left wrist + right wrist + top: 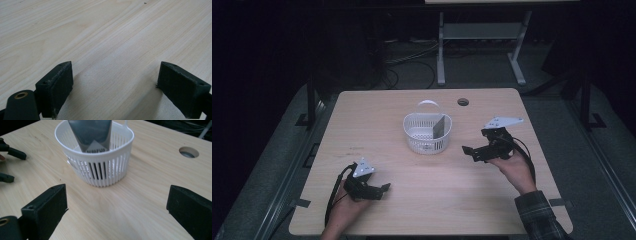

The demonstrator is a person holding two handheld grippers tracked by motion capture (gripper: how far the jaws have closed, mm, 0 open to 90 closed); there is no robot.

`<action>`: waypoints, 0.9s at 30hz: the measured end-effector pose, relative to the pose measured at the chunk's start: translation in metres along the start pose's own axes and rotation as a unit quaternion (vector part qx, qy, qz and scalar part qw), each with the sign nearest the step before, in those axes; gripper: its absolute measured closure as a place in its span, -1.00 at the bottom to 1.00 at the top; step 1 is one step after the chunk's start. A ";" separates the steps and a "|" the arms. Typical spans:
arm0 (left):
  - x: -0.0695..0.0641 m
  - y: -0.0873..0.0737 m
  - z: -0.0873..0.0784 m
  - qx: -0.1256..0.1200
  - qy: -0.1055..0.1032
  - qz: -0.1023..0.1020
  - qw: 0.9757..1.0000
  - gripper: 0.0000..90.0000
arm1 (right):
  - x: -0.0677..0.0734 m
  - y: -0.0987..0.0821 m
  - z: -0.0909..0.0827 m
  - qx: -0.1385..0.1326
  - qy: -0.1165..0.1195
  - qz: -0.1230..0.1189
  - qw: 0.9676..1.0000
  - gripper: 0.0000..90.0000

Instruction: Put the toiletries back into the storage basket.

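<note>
While I look down from the high view, the table (427, 210) takes up the middle of the frame, with a white basket (427, 133) just above centre. A grey card (440, 126) stands tilted inside it against the right wall, and the handle (428, 103) arcs over the far rim. My left gripper (382, 189) sits at lower left, held in my left hand (344, 207), well apart from the basket. My right gripper (468, 151) is right of centre in my right hand (514, 167), near the basket and aimed toward it. A round hole (463, 102) shows at the upper part of the tabletop.

From the left gripper view, the fingers (57, 87) are spread wide over bare wood, gripping nothing.

From the right gripper view, the fingers (47, 210) are likewise released, far apart at the bottom corners. Between them, at upper centre, stands the basket (100, 170) with the card (90, 133) leaning in it. The hole (189, 152) lies at upper right, and the left gripper (8, 165) is at the left edge.
</note>
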State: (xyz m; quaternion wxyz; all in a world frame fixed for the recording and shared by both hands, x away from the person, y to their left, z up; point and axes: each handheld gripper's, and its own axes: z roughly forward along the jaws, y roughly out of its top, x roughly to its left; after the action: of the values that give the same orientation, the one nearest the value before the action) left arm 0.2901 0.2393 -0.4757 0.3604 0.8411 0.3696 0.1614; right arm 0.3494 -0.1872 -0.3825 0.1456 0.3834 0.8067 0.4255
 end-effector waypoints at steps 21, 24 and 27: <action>0.000 0.000 0.000 0.000 0.000 0.001 1.000 -0.73 | -0.008 -0.060 -0.018 0.016 -0.032 0.014 0.999 -0.94; 0.000 0.000 0.000 0.000 0.000 0.001 1.000 -0.73 | -0.010 -0.065 -0.019 0.018 -0.036 0.015 0.999 -0.94; 0.000 0.000 0.000 0.000 0.000 0.001 1.000 -0.73 | -0.010 -0.072 -0.022 0.020 -0.046 0.018 0.999 -0.94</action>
State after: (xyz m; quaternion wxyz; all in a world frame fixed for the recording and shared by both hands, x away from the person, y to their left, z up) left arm 0.2901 0.2395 -0.4758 0.3601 0.8416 0.3685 0.1622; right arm 0.3082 -0.2323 -0.4283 0.1670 0.4197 0.8005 0.3940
